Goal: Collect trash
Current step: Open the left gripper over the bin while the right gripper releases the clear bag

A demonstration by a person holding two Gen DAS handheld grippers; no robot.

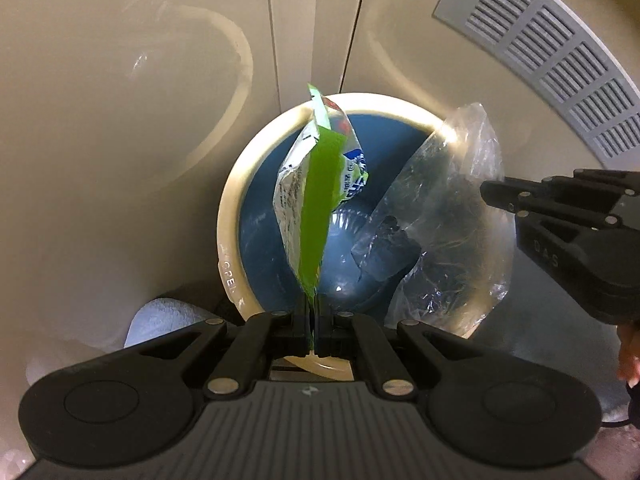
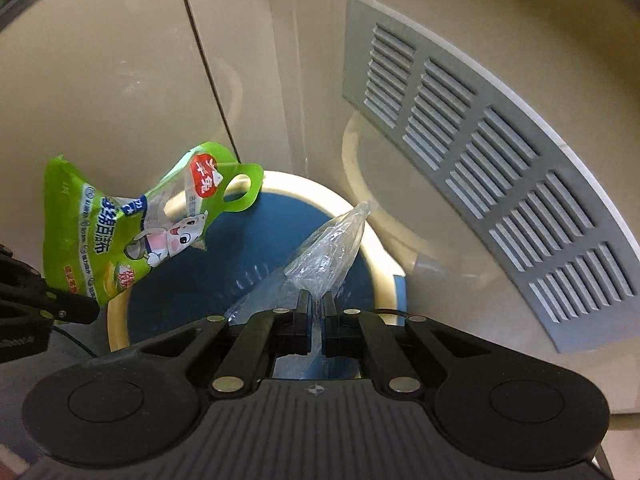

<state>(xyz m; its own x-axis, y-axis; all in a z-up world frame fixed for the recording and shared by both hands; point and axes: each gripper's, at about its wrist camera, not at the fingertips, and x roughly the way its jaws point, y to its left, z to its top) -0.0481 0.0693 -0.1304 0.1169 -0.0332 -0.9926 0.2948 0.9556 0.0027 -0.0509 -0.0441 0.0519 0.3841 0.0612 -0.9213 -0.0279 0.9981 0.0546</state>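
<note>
Left hand-held gripper (image 1: 312,320): closed on the lower edge of the green snack bag (image 1: 316,200); the bag hangs out past the fingertips over the bin opening.
Right hand-held gripper (image 2: 316,312): closed on a fold of the clear plastic bag (image 2: 328,256); in the left wrist view it enters from the right.
Bin (image 1: 232,240): round, cream rim, blue inside, standing on the floor just beside beige cabinet doors (image 1: 120,80); a grey vent panel (image 2: 500,160) lies to the right of it.
Snack bag position: over the left and far part of the opening, not yet released.
Clear bag position: over the right side, its outer part draped across the right rim.
Step in hand (judgement): both items are being carried to the drop.
Risk 1: the clear bag straddles the rim; released here it may slide outside onto the floor.
Risk 2: thin film may cling to the pads after opening and lift back out.
Risk 3: the snack bag is light and stiff; it may catch on the far rim and tip out.
Risk 4: the two grippers are near each other; a drift inward could make them collide.
</note>
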